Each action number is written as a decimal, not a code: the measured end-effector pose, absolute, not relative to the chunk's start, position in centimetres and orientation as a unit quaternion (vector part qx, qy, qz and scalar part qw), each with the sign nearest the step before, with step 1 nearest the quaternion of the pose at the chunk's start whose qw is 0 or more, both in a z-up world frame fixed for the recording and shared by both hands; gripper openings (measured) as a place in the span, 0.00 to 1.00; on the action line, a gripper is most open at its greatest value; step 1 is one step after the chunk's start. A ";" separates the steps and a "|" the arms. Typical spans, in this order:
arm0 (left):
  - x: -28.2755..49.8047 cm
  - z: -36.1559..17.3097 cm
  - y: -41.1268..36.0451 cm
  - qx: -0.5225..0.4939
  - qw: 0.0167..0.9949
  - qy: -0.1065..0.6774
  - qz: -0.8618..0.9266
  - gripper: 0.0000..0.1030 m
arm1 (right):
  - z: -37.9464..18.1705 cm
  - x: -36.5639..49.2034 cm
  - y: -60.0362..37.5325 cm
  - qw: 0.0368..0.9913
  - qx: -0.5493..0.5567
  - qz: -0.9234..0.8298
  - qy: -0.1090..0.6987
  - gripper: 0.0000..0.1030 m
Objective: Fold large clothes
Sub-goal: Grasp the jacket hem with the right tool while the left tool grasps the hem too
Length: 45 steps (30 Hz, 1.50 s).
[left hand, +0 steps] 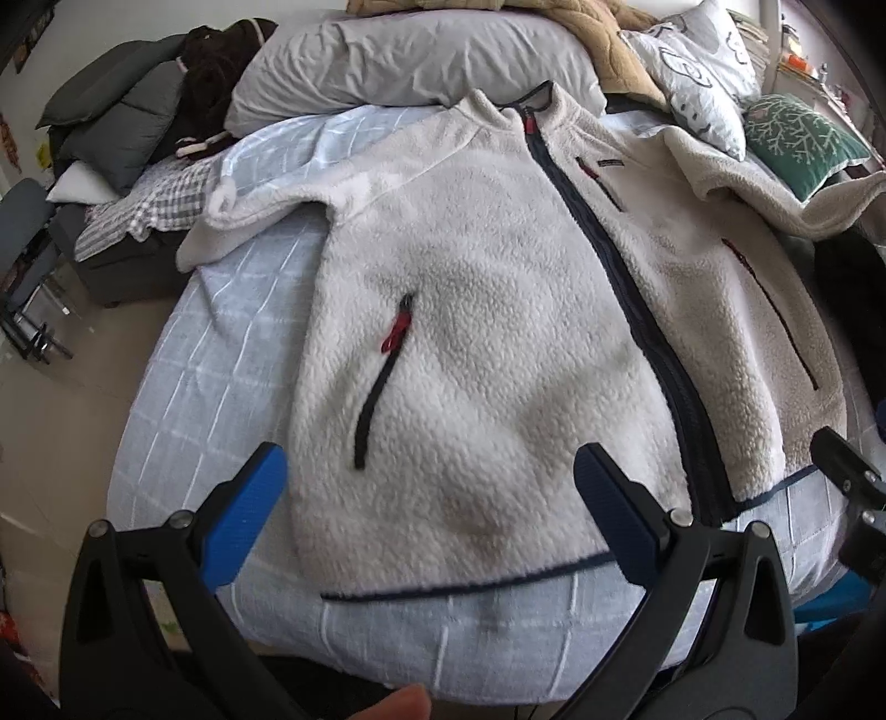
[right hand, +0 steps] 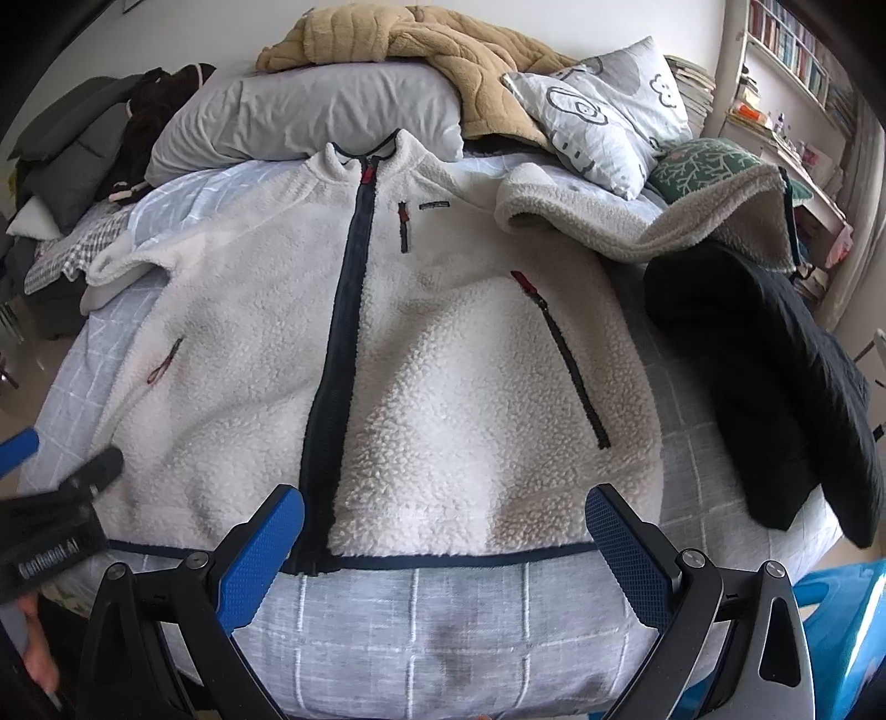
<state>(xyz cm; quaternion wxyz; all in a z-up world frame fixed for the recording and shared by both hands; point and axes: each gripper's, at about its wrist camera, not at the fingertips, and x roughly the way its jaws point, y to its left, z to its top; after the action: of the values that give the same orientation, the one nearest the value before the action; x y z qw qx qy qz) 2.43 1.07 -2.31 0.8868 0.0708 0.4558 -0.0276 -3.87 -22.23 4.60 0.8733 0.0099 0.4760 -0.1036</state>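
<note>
A white fleece jacket [left hand: 487,332] with a dark navy zip lies front up and zipped on the bed, collar at the far end; it also shows in the right wrist view [right hand: 443,360]. Its left sleeve [left hand: 260,205] lies out to the side, and its right sleeve [right hand: 637,221] is bunched up at the far right. My left gripper [left hand: 429,487] is open and empty above the hem's left half. My right gripper [right hand: 443,526] is open and empty above the hem's right half, by the zip's bottom end.
The bed has a pale blue checked sheet [right hand: 443,620]. A black garment [right hand: 775,387] lies on the bed's right side. Pillows [right hand: 310,116], a tan blanket [right hand: 432,50] and a green cushion [right hand: 709,160] crowd the head end. A shelf [right hand: 792,61] stands at the right.
</note>
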 end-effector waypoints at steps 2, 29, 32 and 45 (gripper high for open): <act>3.3 -2.2 1.9 0.070 0.880 0.467 -0.055 1.00 | 4.6 -3.5 -22.7 0.870 0.008 -0.099 0.482 1.00; 9.0 -13.3 12.7 -0.203 0.675 0.686 -0.183 0.87 | -5.5 -1.6 -42.4 0.717 0.351 -0.018 0.602 0.89; 8.6 -12.4 11.6 -0.191 0.682 0.678 -0.197 0.44 | -5.8 -1.1 -42.4 0.715 0.371 -0.015 0.592 0.55; 4.7 -2.2 13.9 -0.190 0.757 0.585 -0.219 0.17 | 2.6 -4.5 -40.5 0.780 0.319 -0.002 0.538 0.18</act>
<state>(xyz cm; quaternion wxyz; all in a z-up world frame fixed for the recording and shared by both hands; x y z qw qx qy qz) 4.72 13.94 -2.23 0.7571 -0.1904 0.5853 -0.2193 -4.47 -40.46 2.63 0.7803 0.3195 0.5377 -0.0015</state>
